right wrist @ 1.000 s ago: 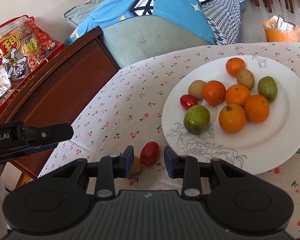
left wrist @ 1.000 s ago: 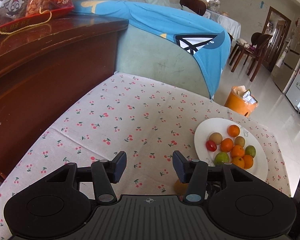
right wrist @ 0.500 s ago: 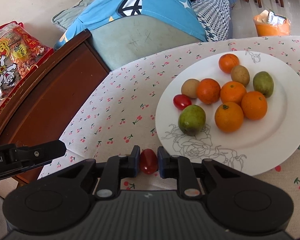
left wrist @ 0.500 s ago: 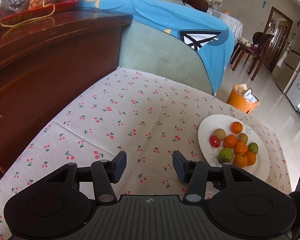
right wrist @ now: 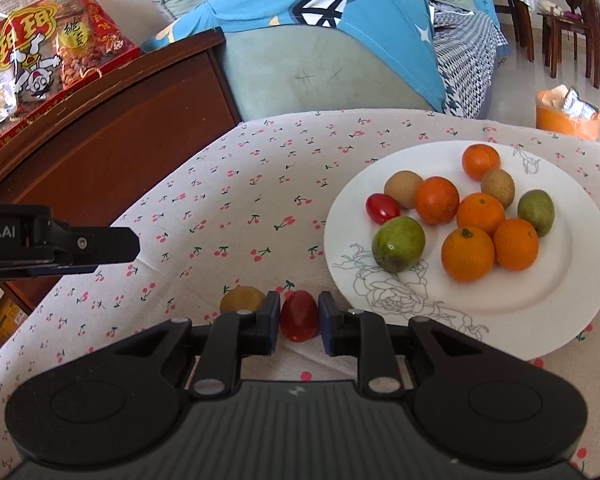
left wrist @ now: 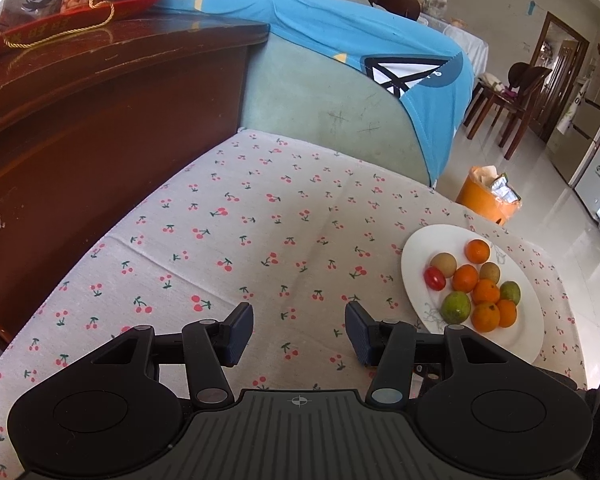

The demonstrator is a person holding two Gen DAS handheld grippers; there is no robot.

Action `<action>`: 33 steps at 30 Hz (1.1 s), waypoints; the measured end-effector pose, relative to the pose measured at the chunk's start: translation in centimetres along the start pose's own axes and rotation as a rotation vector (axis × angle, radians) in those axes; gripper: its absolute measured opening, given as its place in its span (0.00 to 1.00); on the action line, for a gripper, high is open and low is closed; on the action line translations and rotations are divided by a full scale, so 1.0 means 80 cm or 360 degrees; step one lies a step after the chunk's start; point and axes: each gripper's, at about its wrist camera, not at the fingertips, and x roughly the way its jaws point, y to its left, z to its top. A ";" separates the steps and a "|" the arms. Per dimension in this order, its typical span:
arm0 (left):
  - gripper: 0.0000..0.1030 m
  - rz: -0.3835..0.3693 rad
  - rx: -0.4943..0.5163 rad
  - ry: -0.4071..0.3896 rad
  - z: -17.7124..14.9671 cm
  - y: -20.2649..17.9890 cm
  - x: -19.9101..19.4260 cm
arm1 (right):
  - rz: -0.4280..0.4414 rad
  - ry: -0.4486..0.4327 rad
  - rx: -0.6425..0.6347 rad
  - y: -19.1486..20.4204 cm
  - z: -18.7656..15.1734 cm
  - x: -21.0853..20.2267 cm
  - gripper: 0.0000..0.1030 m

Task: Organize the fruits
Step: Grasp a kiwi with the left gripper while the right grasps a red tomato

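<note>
The right tongs (right wrist: pixel 299 317) are clamped on a small red cherry tomato (right wrist: pixel 299 316); over-squeezing would apparently burst it. The left tongs (left wrist: pixel 299 333) are held part-open, empty.

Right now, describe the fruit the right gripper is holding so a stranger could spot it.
Find the white plate on the cherry-print tablecloth. Just off its left rim, the right gripper pinches a red cherry tomato; the brownish-yellow fruit beside it lies free.

Table under cherry-print cloth (right wrist: pixel 260 184). On cloth: white plate (right wrist: pixel 572 280) with fruit at right; brown round fruit (right wrist: pixel 242 299) and red cherry tomato (right wrist: pixel 299 316) near front edge, just beside plate's left rim.
</note>
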 end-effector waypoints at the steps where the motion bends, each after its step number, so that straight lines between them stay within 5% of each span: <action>1: 0.48 -0.0005 0.0008 0.0004 -0.001 -0.002 0.001 | -0.0008 0.0003 -0.0031 0.002 -0.001 -0.001 0.21; 13: 0.48 -0.0079 0.0207 0.0139 -0.036 -0.036 0.041 | 0.0001 0.0122 0.0007 -0.023 -0.006 -0.042 0.20; 25: 0.46 -0.0130 0.0326 0.0058 -0.050 -0.069 0.065 | 0.0070 0.0192 0.0020 -0.049 0.000 -0.069 0.20; 28: 0.40 -0.0116 0.0342 0.0051 -0.050 -0.073 0.068 | 0.0068 0.0185 0.0049 -0.057 0.001 -0.070 0.20; 30: 0.26 -0.0109 0.0353 0.0039 -0.050 -0.074 0.068 | 0.0072 0.0176 0.0080 -0.064 0.002 -0.072 0.20; 33: 0.24 -0.0118 0.0346 0.0028 -0.051 -0.074 0.068 | 0.0075 0.0152 0.0133 -0.073 0.006 -0.077 0.20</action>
